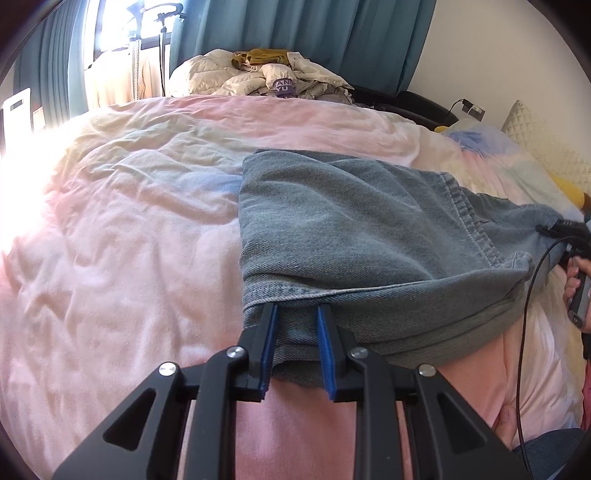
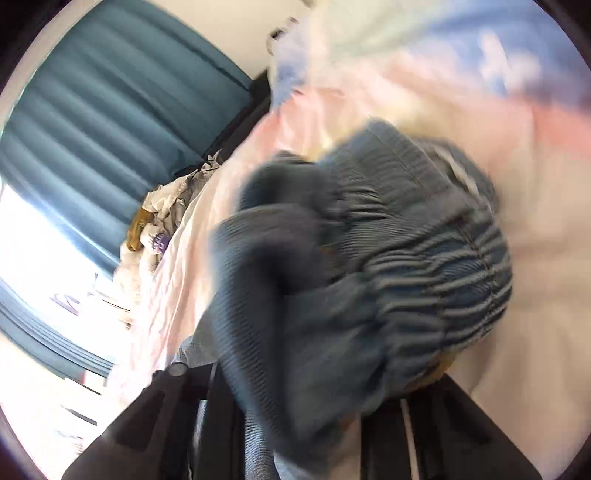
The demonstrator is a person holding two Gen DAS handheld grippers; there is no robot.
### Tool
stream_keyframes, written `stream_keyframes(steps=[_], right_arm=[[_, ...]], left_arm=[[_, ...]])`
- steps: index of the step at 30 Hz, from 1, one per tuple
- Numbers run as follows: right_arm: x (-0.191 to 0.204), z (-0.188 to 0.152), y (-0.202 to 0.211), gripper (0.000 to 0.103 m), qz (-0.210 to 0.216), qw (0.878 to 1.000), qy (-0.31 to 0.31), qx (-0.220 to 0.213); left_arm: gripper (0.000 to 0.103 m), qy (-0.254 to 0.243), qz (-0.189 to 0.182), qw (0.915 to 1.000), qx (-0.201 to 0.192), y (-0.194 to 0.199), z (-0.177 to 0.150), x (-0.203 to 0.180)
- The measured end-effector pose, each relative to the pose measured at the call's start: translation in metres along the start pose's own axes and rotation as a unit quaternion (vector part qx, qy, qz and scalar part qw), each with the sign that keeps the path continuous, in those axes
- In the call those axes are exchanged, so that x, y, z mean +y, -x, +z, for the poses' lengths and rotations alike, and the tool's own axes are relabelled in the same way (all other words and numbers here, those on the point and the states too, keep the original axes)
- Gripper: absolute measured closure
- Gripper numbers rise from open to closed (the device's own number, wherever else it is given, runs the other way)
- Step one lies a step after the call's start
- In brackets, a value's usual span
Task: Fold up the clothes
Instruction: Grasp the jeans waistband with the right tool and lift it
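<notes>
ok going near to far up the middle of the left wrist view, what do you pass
left gripper with blue pads, shut on the hem → folded blue denim jeans → rumpled pink and pastel bed cover → heap of cream quilted clothes with a mustard piece on top → teal curtain

Left gripper (image 1: 295, 314) fingers clamped; right gripper (image 2: 317, 413) blurred, fingers hidden.

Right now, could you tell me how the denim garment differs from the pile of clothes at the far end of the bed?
The denim garment is one blue-grey piece, partly folded, while the pile of clothes is a crumpled heap, mostly cream with mustard and purple bits. The denim is gripped at its near edge by the left gripper; the pile lies untouched. The denim is close; the pile sits by the teal curtain. Both rest on the pink bedspread.
</notes>
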State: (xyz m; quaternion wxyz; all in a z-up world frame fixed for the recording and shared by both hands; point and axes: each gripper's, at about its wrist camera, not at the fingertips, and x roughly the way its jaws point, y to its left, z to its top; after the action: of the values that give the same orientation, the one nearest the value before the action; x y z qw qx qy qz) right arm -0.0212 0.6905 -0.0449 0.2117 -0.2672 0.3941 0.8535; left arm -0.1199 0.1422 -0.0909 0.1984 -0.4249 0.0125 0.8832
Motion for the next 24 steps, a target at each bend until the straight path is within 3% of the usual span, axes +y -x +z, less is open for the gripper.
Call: stream_keyframes(steps=[5,8,10,12,16,19,22,24], right_arm=[[0.105,-0.001,0.051,0.091,-0.009,0.988,0.125,-0.088],[0.173,-0.018,0.074,0.091,-0.005,0.969,0.217,-0.117],[0.219,-0.044,0.083,0.091,-0.006,0.949,0.288,-0.129],[0.264,-0.079,0.085,0.091,-0.007,0.924,0.359,-0.134],[0.328,-0.175,0.074,0.091,-0.001,0.861,0.497,-0.112],[0.351,-0.264,0.046,0.091,-0.002,0.808,0.587,-0.046],[0.346,-0.336,0.009,0.091,-0.021,0.758,0.650,0.042],[0.341,-0.374,-0.014,0.090,-0.048,0.716,0.692,0.080]], left_arm=[[0.081,-0.003,-0.005,1.0000,-0.003,0.005,-0.001,0.002],[0.081,0.022,-0.030,0.9992,0.011,0.012,0.002,0.009],[0.081,0.039,-0.046,0.9981,0.013,0.020,0.005,0.015],[0.081,0.049,-0.048,0.9976,0.002,0.031,0.008,0.020],[0.081,0.069,-0.039,0.9962,-0.037,0.056,0.018,0.036],[0.081,0.098,-0.041,0.9931,-0.049,0.067,0.024,0.055],[0.081,0.122,-0.044,0.9902,-0.051,0.072,0.027,0.072],[0.081,0.129,-0.044,0.9891,-0.056,0.076,0.027,0.079]])
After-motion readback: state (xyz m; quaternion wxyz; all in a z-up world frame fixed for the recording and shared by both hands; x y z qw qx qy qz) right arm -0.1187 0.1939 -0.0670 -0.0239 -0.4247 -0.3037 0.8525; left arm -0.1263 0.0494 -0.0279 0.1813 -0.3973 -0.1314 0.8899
